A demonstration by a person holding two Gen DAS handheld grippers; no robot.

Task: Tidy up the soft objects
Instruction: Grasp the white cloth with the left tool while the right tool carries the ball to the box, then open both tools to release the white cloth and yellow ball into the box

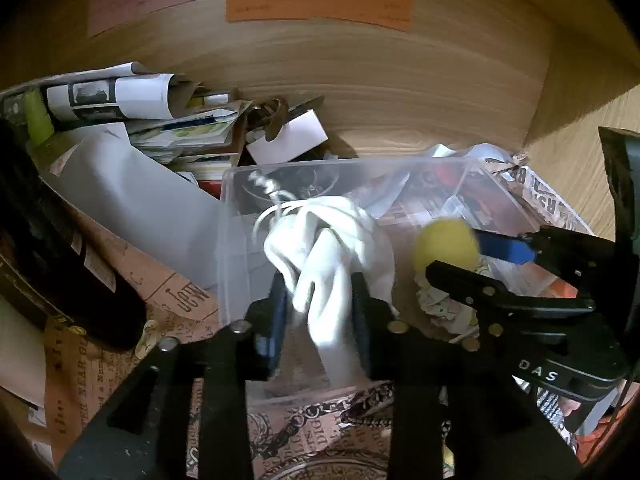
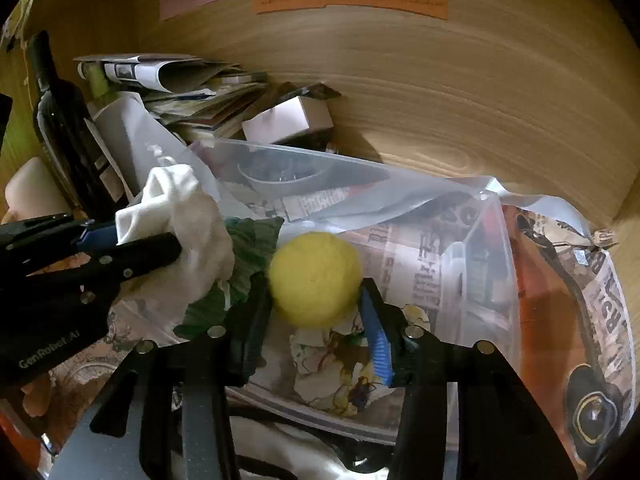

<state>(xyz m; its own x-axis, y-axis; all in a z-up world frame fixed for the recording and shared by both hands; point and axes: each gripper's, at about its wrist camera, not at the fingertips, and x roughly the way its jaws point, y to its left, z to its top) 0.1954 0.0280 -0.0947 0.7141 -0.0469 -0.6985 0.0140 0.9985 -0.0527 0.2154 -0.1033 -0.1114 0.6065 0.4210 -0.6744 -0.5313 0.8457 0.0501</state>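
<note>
left gripper (image 1: pixel 320 304): jaws part-open, white cloth (image 1: pixel 332 248) bunched between the pads; cloth touches both inner faces, so it reads as held, but motion blur leaves the firmness of the grip unclear
left gripper position: over the near-left part of the clear plastic bin (image 1: pixel 240 176), pointing down into it
right gripper (image 2: pixel 316 312): jaws part-open around a yellow fuzzy ball (image 2: pixel 316 278); left pad at the ball's edge, blue right pad (image 2: pixel 376 344) just at its lower right; contact looks light, real clamping can't be confirmed
right gripper position: over the same bin, to the right of the left gripper; the two sit close side by side
white cloth: hanging from the left jaws, upper part bunched above them, inside the bin's outline
yellow ball: above the bin interior, over a crumpled printed paper wad (image 2: pixel 340 376)
bin contents: green ribbed fabric (image 2: pixel 244 264) beside the cloth, paper wad under the ball
bin surroundings: newspaper-print sheet (image 1: pixel 80 360) under the bin; dark wine bottle (image 2: pixel 60 120) to the left; stack of papers and booklets (image 1: pixel 160 120) and a small white box (image 1: pixel 288 140) behind it; wood panel (image 1: pixel 380 80) at the back carrying an orange paper label (image 1: pixel 320 0)
</note>
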